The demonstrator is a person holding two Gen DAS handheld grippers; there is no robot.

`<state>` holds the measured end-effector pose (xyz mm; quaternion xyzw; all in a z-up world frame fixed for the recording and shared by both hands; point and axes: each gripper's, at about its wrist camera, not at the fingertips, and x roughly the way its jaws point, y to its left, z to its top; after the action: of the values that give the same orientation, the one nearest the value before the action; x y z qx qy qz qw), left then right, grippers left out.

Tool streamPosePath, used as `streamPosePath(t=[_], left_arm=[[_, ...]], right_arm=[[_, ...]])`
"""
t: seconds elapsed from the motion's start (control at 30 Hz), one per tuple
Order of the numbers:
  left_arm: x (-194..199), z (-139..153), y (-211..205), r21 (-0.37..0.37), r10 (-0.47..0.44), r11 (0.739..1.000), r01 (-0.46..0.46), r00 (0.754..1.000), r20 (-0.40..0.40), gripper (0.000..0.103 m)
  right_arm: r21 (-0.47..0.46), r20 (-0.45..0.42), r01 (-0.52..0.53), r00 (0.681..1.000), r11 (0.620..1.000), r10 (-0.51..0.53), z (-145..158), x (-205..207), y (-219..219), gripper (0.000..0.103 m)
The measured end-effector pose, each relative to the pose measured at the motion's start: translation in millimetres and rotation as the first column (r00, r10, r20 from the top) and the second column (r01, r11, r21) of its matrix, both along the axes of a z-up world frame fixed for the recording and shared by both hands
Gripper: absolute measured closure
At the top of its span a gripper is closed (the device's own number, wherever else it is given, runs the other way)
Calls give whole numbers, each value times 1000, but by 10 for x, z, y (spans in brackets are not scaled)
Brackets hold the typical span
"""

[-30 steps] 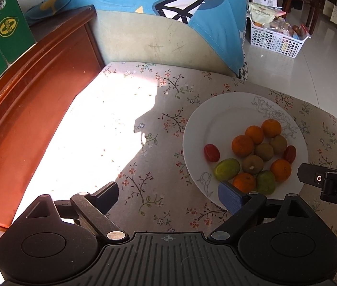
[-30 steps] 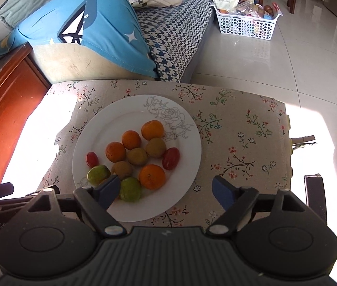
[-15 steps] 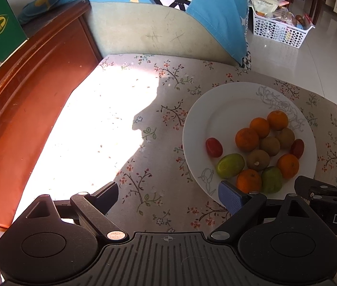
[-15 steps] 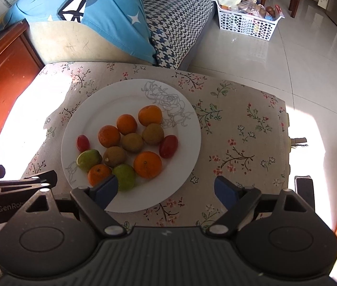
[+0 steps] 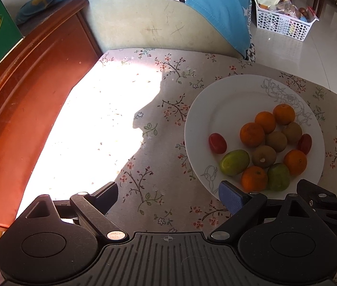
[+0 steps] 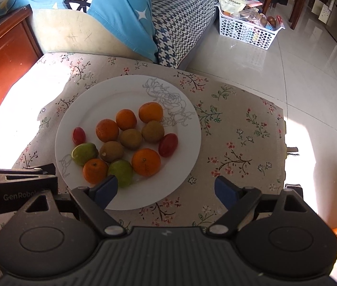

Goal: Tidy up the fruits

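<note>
A white plate with a line-drawn flower sits on a floral tablecloth. It holds several oranges, three brown kiwis, two green fruits and two red cherry tomatoes, all bunched together. In the left wrist view the plate lies to the right, with the oranges and a tomato on it. My left gripper is open and empty, above the cloth left of the plate. My right gripper is open and empty over the plate's near rim.
A red-brown wooden cabinet borders the table on the left. A sofa with a blue cushion stands behind. A white basket of goods sits on the tiled floor. Bright sunlight covers the cloth's left part.
Both grippers have moved forward and lower toward the table, so the plate looks larger and nearer. The fruits have not moved. Both jaws stay open.
</note>
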<state>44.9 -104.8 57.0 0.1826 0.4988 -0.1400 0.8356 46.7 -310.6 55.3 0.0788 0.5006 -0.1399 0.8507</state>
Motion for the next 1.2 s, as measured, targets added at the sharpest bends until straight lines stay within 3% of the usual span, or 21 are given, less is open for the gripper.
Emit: streamPosePath(t=[1.2], left_arm=[[-40,-19,23,49,-6,999,4,1000,22,10]], right_arm=[[-32,-19,-32,999,999,32,-73,9,85,15]])
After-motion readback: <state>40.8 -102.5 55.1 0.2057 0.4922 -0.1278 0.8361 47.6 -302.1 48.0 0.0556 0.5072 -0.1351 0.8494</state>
